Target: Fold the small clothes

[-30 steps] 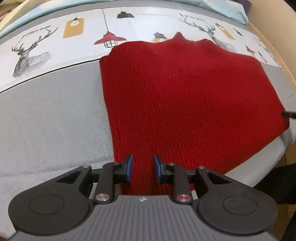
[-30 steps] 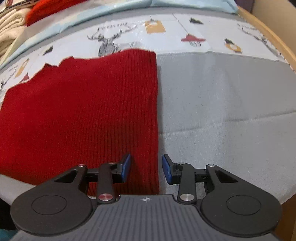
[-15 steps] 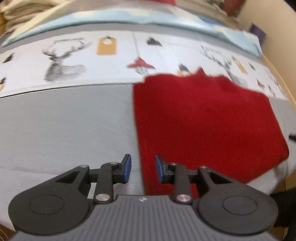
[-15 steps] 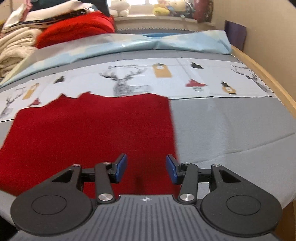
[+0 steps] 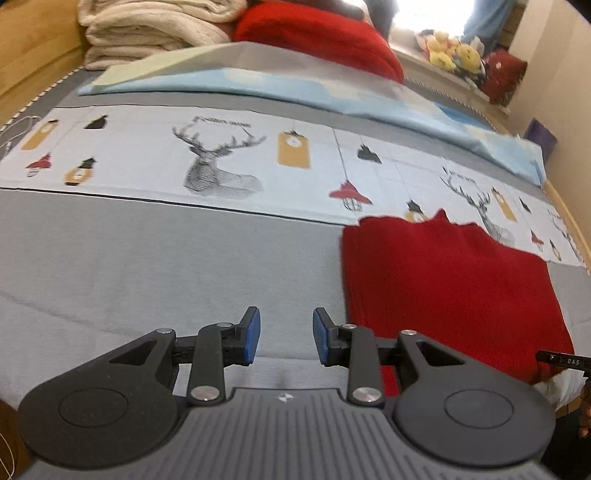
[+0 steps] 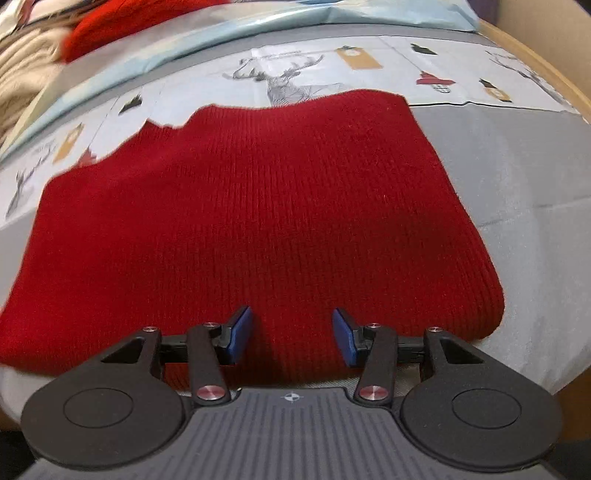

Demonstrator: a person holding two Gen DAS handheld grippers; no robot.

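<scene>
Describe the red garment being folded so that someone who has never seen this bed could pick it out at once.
Start at the bed's grey cover with its pale band of deer and lamp prints. The folded red knit sweater lies flat at the near edge, its far edge lapping onto that band. Unlike the bulky red bundle by the cream blankets, it is flat, darker and finely ribbed.

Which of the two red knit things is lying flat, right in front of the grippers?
The red sweater spread flat on the grey sheet; the other red bundle sits heaped by the cream blankets.
</scene>
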